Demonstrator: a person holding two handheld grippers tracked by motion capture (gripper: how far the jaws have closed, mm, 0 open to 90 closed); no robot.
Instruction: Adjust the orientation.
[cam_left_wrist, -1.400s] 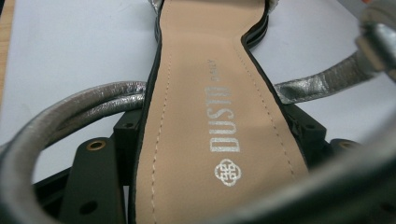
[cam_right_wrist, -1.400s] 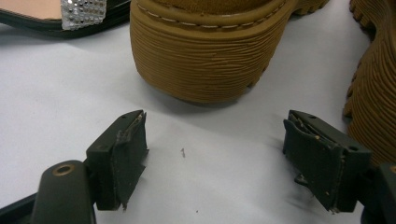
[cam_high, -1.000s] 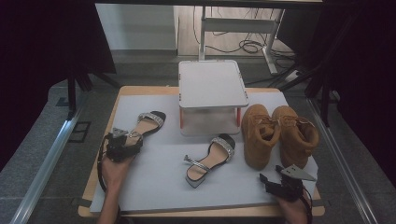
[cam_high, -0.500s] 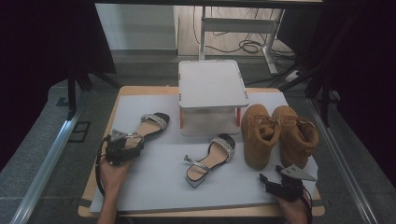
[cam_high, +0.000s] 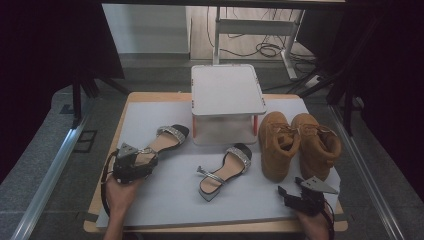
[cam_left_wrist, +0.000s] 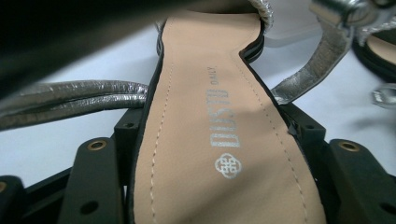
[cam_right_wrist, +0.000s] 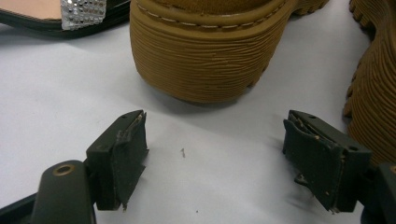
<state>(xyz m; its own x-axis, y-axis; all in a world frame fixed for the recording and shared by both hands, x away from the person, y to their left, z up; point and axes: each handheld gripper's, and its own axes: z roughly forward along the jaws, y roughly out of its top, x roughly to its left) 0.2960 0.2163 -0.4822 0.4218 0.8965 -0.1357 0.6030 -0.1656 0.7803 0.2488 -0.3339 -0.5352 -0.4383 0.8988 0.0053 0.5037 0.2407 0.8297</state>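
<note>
A silver-strapped sandal with a tan insole lies at the left of the white mat. My left gripper is shut on its heel end, and the black jaws press on both edges of the sole. Its mate, a second sandal, rests in the middle of the mat, also at the upper right of the left gripper view. At the front right my right gripper stands open with nothing between the jaws, a little short of the rounded end of a tan boot.
Two tan boots stand side by side at the right. A white box-like stand sits at the back centre. The white mat covers a wooden table. The second boot's ribbed sole is close on the right gripper's right.
My left gripper has shifted a little to the right and toward the near edge, and the held sandal moved with it. The right gripper and the other shoes have stayed put.
</note>
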